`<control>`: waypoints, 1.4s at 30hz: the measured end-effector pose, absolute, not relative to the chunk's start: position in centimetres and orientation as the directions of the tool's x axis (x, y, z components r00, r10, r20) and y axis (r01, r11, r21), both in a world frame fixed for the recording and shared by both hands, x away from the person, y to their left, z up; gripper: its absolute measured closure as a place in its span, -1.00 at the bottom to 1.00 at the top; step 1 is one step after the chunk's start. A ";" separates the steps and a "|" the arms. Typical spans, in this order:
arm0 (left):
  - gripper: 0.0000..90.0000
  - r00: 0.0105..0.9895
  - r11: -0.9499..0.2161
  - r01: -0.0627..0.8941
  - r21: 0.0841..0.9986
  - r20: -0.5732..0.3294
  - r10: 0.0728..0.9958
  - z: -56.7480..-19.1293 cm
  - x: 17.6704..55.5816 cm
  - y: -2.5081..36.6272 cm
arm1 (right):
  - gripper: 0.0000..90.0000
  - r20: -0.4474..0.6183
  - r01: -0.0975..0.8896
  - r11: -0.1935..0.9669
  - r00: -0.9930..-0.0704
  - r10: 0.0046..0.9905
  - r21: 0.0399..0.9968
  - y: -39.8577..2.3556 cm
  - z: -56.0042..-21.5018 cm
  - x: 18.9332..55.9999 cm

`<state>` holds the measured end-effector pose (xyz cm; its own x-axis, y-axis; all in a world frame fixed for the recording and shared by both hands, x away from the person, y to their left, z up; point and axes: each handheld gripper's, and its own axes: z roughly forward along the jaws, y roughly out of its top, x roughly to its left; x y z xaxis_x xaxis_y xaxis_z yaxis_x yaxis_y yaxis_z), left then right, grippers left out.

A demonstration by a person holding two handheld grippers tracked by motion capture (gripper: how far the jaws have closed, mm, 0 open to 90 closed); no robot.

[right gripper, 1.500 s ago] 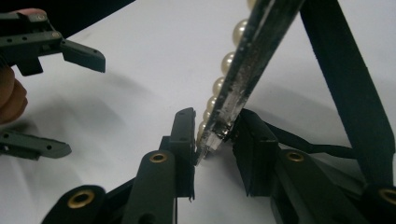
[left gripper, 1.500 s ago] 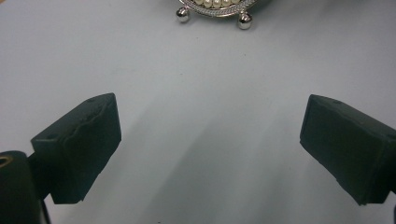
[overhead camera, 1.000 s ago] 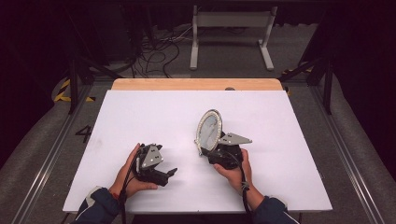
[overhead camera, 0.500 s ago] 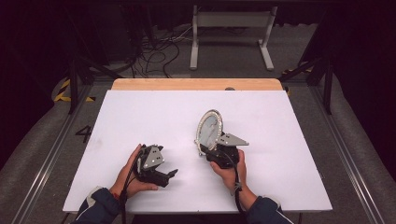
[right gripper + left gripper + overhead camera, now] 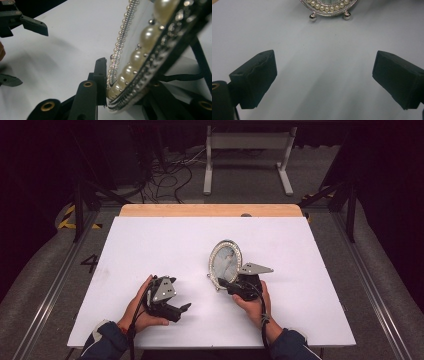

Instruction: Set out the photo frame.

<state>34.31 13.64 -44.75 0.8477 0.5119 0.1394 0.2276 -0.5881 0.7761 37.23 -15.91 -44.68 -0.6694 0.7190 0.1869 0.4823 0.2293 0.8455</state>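
An oval silver picture frame (image 5: 225,262) with a pearl-beaded rim stands upright on the white table (image 5: 165,240), right of centre. My right gripper (image 5: 224,284) is at its lower edge. In the right gripper view its jaws have just been closing with the beaded rim (image 5: 140,50) between them. One pad (image 5: 101,72) touches the rim and the other is hidden behind the frame. My left gripper (image 5: 181,309) rests low on the table to the left and stands open (image 5: 324,75) with nothing in it. It points at the frame's ball feet (image 5: 329,6).
A wooden board (image 5: 210,210) edges the table's far side. Beyond it on the floor are a white metal stand (image 5: 247,155) and loose cables (image 5: 165,170). Dark rails run along both sides of the table.
The right hand has shifted slightly at the frame's base. The frame and the left gripper stay where they were.
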 end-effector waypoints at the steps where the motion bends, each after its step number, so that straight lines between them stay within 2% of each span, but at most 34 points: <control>1: -0.86 0.847 -0.588 0.227 0.777 0.140 0.512 -44.7 34.3 13.7 | 0.64 0.185 0.482 0.234 -0.673 0.717 0.844 -15.9 -44.6 37.2; 8: -0.86 0.842 -0.584 0.225 0.780 0.146 0.519 -44.6 34.2 13.8 | 0.64 0.185 0.480 0.230 -0.670 0.719 0.847 -16.0 -44.7 37.2; 9: -0.86 0.840 -0.580 0.225 0.783 0.146 0.523 -44.6 34.3 13.8 | 0.54 0.176 0.477 0.228 -0.661 0.729 0.849 -15.8 -44.7 37.1; 10: -0.86 0.840 -0.577 0.226 0.785 0.144 0.524 -44.6 34.3 13.8 | 0.36 0.161 0.476 0.236 -0.653 0.740 0.847 -15.5 -44.8 37.1; 11: -0.86 0.840 -0.578 0.225 0.784 0.145 0.523 -44.6 34.3 13.8 | 0.30 0.156 0.480 0.239 -0.646 0.747 0.844 -15.4 -45.0 37.2; 16: -0.86 0.842 -0.590 0.222 0.776 0.151 0.517 -44.7 34.2 13.7 | 0.13 0.182 0.506 0.211 -0.619 0.764 0.836 -14.7 -45.5 37.5; 20: -0.86 0.843 -0.594 0.227 0.772 0.150 0.516 -44.8 34.3 13.6 | 0.13 0.184 0.506 0.187 -0.596 0.782 0.842 -14.3 -45.6 37.4; 22: -0.86 0.843 -0.596 0.225 0.771 0.153 0.516 -44.8 34.3 13.6 | 0.17 0.177 0.503 0.187 -0.590 0.788 0.844 -14.3 -45.6 37.4; 26: -0.86 0.843 -0.598 0.224 0.770 0.156 0.516 -44.8 34.3 13.5 | 0.53 0.163 0.495 0.187 -0.581 0.798 0.848 -14.4 -45.5 37.3; 27: -0.86 0.843 -0.598 0.224 0.770 0.156 0.516 -44.8 34.3 13.5 | 0.53 0.163 0.495 0.187 -0.581 0.798 0.848 -14.4 -45.5 37.3; 28: -0.86 0.842 -0.598 0.224 0.770 0.155 0.516 -44.9 34.3 13.5 | 0.66 0.170 0.492 0.191 -0.598 0.783 0.850 -14.4 -45.5 37.3; 29: -0.86 0.843 -0.597 0.226 0.769 0.153 0.516 -44.9 34.3 13.5 | 0.70 0.162 0.486 0.207 -0.612 0.774 0.849 -14.3 -45.5 37.2; 42: -0.86 0.844 -0.601 0.230 0.766 0.151 0.515 -44.9 34.3 13.4 | 0.78 0.250 0.529 0.241 -0.692 0.677 0.814 -15.8 -45.2 37.9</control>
